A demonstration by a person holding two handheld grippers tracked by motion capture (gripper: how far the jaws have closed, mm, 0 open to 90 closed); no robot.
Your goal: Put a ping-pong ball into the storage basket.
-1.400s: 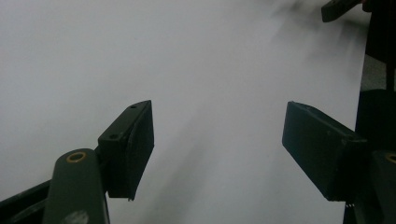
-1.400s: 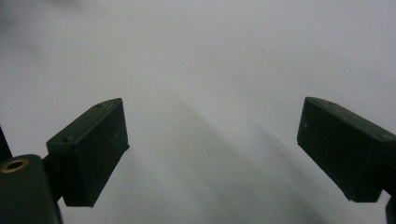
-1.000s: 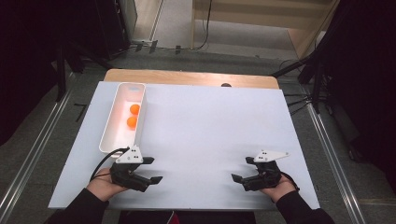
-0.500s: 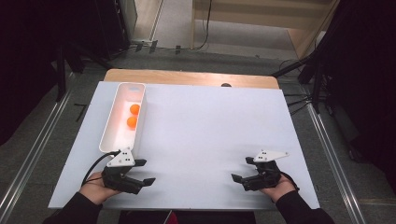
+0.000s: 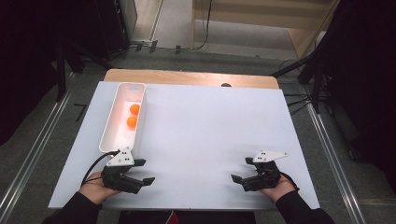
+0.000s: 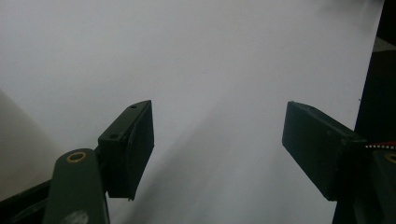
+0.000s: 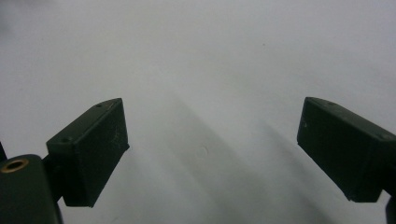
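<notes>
Hands enter from the bottom edge of the high view, each holding a black two-jaw tool over a white desk [image 5: 210, 126]. The left tool [image 5: 145, 173] sits in the lower left of the frame, its jaws pointing toward the middle of the picture. A grey three-cornered plate tops it and a black cable loops off to its left. The right tool [image 5: 242, 175] sits in the lower right of the frame, jaws pointing left toward the other one, also capped by a grey plate. The two tools are well apart, with bare desk between them.

Both tools stand wide apart at the jaws and grip nothing. In the left gripper view, the left tool [image 6: 217, 140] shows two dark pads, with plain white desk surface in the gap. In the right gripper view, the right tool [image 7: 212, 149] shows the same: two dark pads spread wide over bare white surface.

Left of centre in the high view, a long white tray [image 5: 108, 135] lies on the desk, running away from the person. Its near end is just above the left tool. Two orange balls lie inside it, one [image 5: 134, 109] farther up the frame and the other [image 5: 132, 122] just below it, close together.
</notes>
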